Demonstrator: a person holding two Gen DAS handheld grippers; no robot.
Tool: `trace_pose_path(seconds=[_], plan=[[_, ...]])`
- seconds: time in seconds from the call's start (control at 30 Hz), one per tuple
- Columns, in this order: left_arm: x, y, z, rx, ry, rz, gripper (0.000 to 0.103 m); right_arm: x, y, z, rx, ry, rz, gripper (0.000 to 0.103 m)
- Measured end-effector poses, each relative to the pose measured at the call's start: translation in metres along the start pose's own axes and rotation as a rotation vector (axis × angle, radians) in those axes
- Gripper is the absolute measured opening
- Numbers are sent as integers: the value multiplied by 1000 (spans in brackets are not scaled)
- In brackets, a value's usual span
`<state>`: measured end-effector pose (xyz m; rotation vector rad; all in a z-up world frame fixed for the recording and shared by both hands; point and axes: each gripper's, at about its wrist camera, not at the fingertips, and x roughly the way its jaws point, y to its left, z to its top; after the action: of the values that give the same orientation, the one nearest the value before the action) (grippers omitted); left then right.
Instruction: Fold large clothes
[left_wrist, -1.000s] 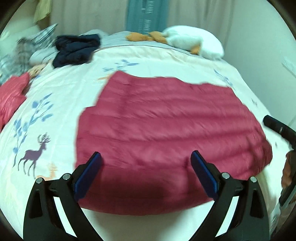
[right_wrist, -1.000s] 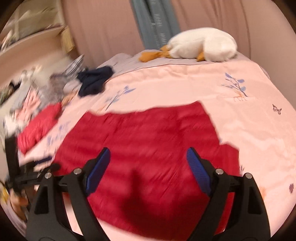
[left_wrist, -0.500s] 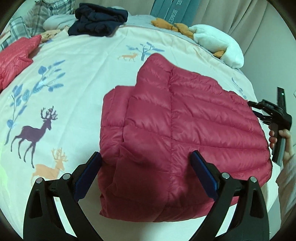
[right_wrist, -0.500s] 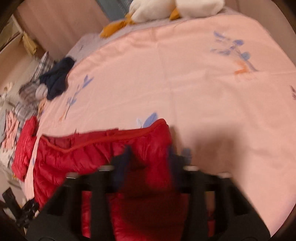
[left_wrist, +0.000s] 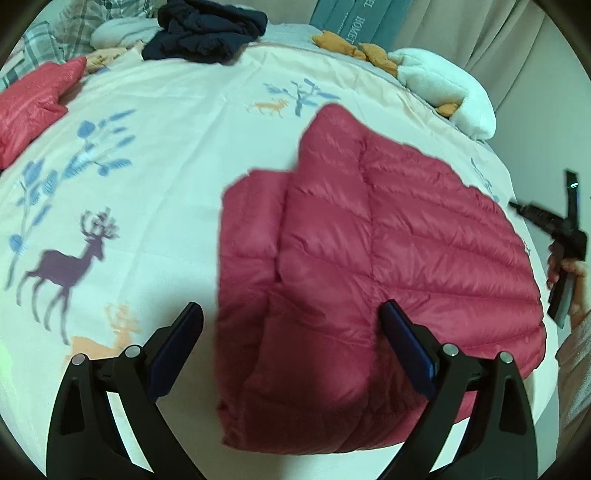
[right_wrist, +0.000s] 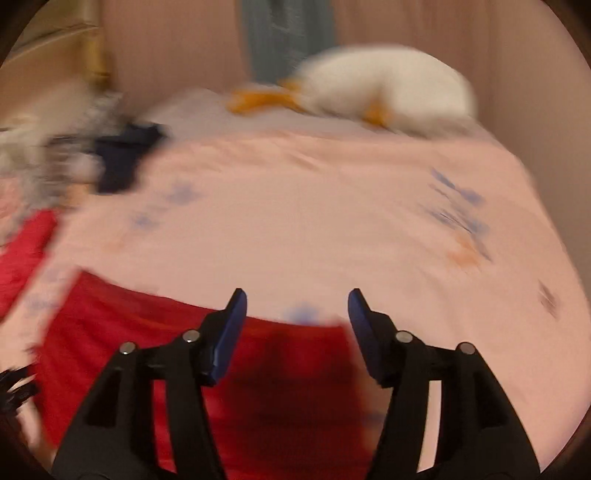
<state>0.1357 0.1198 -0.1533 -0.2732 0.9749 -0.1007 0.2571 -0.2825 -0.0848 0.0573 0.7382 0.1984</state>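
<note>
**Op:** I've got the red jacket (left_wrist: 388, 258) lying on the bed (left_wrist: 166, 155), near its front edge, with one side panel already turned over on top of the body. My left claw (left_wrist: 291, 332) hangs above the folded edge, jaws spread wide, nothing between them. My right claw (right_wrist: 293, 314) has just been opening; its jaws stand apart over the far edge of the jacket (right_wrist: 184, 350) with nothing gripped.

**Spotter:** So both are empty. What worries you?

**Op:** Mostly the fabric. It looks puffy and slick, so I'd guess the turned-over panel could spring back or slide off once nothing weighs on it. If I pinch only the top layer on the next fold, the layers underneath may stay behind and the bundle goes lopsided.

**Spotter:** And the right side view?

**Op:** Smeared with blur, so I can't judge exactly where the jacket's corner sits under that claw. Closing on a guess could catch the sheet as well as the jacket and drag the bedding along.

**Spotter:** Anything near the edge?

**Op:** The lower hem seems close to the bed's front edge. A pull towards me might tip it off. The other pile, the dark clothes (left_wrist: 207, 33) and the white plush toy (left_wrist: 443, 88), is well apart, so I doubt it interferes.
</note>
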Motion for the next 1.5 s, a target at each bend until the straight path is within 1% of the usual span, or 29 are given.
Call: trace_pose_path(seconds=[0.03,0.07,0.1,0.13,0.23,0.33,0.37,0.4,0.5,0.53,0.57,0.6,0.63,0.67,0.7,0.77,0.87,0.93,0.97,1.0,1.07,1.17,1.23,1.27,1.3,1.37,1.43,1.47,1.5], plan=[[-5,1,3,0,-15,0,97,0,18,5,-68,10,54,59],[-12,2,8,4,-37,1,97,5,38,8,-151,26,84,59],[-16,1,13,13,-49,1,97,10,51,8,-202,51,111,59],[-18,-2,19,22,-58,0,97,20,69,8,-260,100,159,59],[-19,-13,39,64,-72,-17,97,43,107,5,-366,190,263,59],[-15,-26,55,116,-82,-20,97,58,129,4,-423,250,343,63],[-10,-32,63,137,-71,-44,97,64,132,8,-425,277,363,68],[-5,-36,69,150,-61,-73,97,71,133,8,-423,324,392,68],[12,-46,90,169,-23,-153,97,81,134,8,-431,376,400,68],[17,-48,94,167,-13,-170,97,85,131,5,-420,408,417,66],[23,-50,101,164,4,-196,97,88,130,3,-418,434,424,53],[30,-52,108,153,16,-217,97,91,130,-2,-431,464,426,35],[36,-53,113,146,28,-226,97,92,133,-9,-488,488,414,27],[42,-54,118,139,40,-235,97,90,136,-14,-533,487,403,13],[46,-55,121,130,46,-238,97,88,139,-18,-565,473,392,10],[54,-56,125,121,56,-225,97,79,144,-19,-603,410,358,7],[60,-56,127,119,56,-205,97,65,149,-10,-631,292,285,6],[62,-56,128,114,49,-182,97,62,151,-3,-626,240,262,5],[62,-57,128,116,45,-171,97,63,151,0,-622,224,251,0],[63,-58,128,123,34,-144,97,66,151,2,-622,208,228,0],[68,-60,130,136,24,-94,97,82,149,0,-595,224,201,0],[80,-61,129,144,39,-62,97,107,150,-14,-598,301,167,0],[85,-62,127,159,45,-45,97,105,144,-9,-547,287,172,3],[85,-64,126,171,48,-44,97,99,137,-1,-500,284,204,14],[86,-65,125,180,49,-44,97,95,135,2,-482,276,213,40],[85,-68,125,205,46,-44,97,77,124,15,-454,221,220,62],[83,-71,127,225,43,-49,97,66,117,22,-438,207,251,66],[82,-72,129,231,40,-60,97,64,114,25,-430,213,261,74],[81,-74,130,239,37,-69,97,63,111,26,-425,227,272,78]])
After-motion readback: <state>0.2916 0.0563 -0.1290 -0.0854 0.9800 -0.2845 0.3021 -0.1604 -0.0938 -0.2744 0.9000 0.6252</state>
